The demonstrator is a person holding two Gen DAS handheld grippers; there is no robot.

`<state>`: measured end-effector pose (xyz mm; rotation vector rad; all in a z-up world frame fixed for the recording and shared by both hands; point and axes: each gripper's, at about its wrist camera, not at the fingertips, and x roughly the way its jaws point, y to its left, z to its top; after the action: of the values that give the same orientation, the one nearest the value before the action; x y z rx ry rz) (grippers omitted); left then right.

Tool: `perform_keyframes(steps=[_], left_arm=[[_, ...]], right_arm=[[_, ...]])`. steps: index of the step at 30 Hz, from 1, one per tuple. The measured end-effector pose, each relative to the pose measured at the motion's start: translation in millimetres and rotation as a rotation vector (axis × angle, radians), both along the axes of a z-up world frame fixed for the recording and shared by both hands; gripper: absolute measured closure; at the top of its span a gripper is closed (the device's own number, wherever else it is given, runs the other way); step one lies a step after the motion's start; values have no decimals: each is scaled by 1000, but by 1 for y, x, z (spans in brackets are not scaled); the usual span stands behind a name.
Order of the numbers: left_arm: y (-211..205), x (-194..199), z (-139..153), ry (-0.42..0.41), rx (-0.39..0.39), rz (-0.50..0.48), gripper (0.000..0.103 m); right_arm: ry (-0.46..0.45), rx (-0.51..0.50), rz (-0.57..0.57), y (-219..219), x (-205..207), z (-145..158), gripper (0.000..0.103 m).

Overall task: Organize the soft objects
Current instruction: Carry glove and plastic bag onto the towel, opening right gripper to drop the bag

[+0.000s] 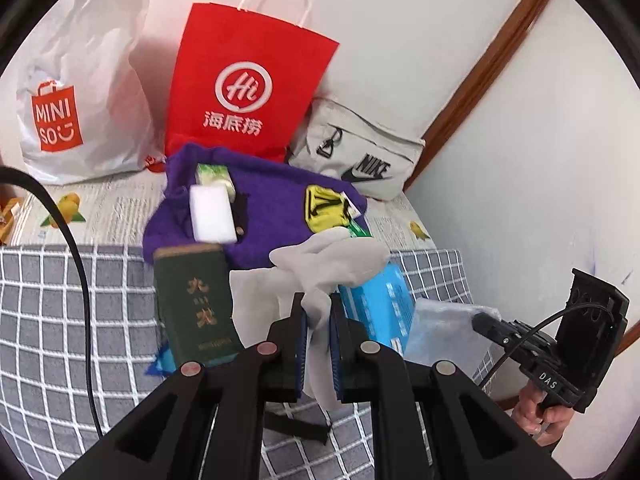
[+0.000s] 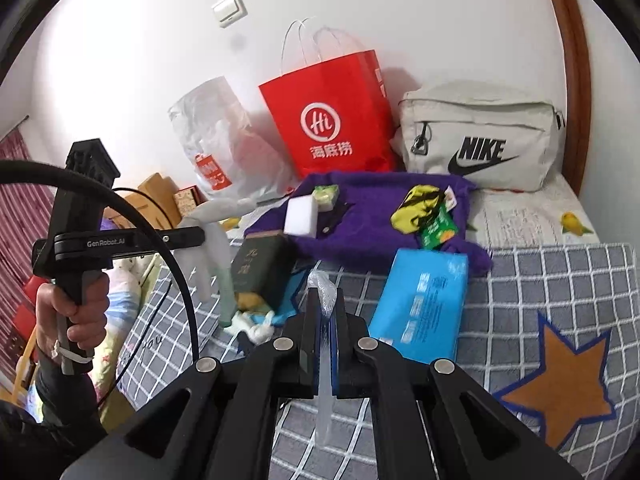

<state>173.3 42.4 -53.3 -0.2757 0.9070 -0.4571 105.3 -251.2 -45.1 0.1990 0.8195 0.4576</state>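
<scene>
The left claw [image 1: 318,312] is clamped on a pale grey glove [image 1: 320,264], lifted above the grey checked blanket [image 1: 60,312]; the right wrist view shows that glove from the side, its fingers dangling. The right claw [image 2: 325,312] is pressed together on a thin clear plastic bag [image 2: 322,284], which the left wrist view shows billowing beside the blue tissue pack [image 2: 420,304]. Left of that pack stands a dark green box [image 1: 196,304]. Beyond the pack lies a purple towel [image 1: 272,216] carrying a white sponge [image 1: 210,212], a small green packet [image 1: 212,174] and a yellow-black pouch [image 1: 326,204]. Behind the towel, against the wall, stand a red paper bag [image 1: 248,88], a white Miniso bag [image 1: 80,100] and a grey Nike pouch [image 2: 480,140]. Only the right wrist view shows the brown star [image 2: 560,384] on the blanket and the wall switch [image 2: 230,10].
</scene>
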Motion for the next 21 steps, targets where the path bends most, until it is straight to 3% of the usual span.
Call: perform_keyframes(steps=[8,21], left_arm=[[12,34,5,-9,13,13,93],[15,85,-1,12,30,22,93]], right_arm=[[0,7,1,6,41,6,99],[1,-6,-6,22,144,0,99]])
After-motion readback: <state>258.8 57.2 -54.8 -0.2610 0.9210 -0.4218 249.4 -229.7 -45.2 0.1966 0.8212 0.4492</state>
